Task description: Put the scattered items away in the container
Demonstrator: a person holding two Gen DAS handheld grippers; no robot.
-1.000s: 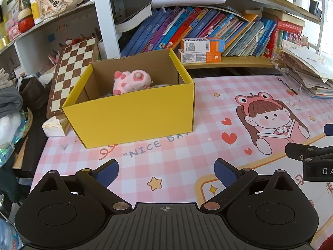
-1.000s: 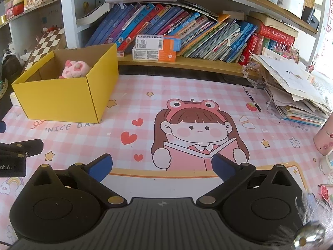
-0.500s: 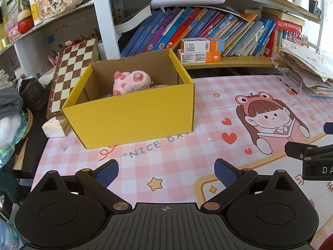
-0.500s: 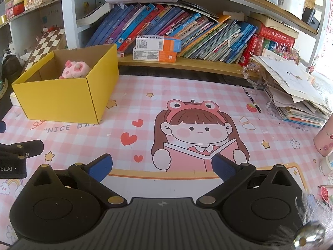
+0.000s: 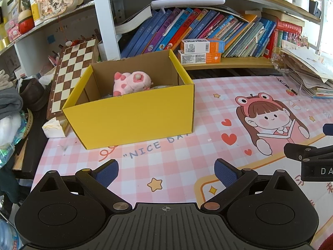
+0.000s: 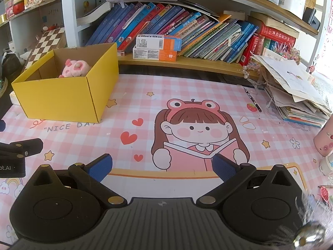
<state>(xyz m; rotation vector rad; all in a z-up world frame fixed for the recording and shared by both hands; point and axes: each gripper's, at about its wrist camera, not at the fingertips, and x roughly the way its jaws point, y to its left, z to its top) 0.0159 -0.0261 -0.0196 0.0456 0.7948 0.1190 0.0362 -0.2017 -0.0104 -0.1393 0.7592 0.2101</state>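
Observation:
A yellow cardboard box stands open on the pink checked mat, also in the right wrist view at far left. A pink plush toy lies inside it, along with something grey, partly hidden. My left gripper is open and empty, low over the mat in front of the box. My right gripper is open and empty over the cartoon girl print. Part of the right gripper shows at the left view's right edge.
A bookshelf with books and stacked cartons runs behind the mat. A chessboard leans left of the box. A paper stack and a pen lie at right. A pink cup stands far right.

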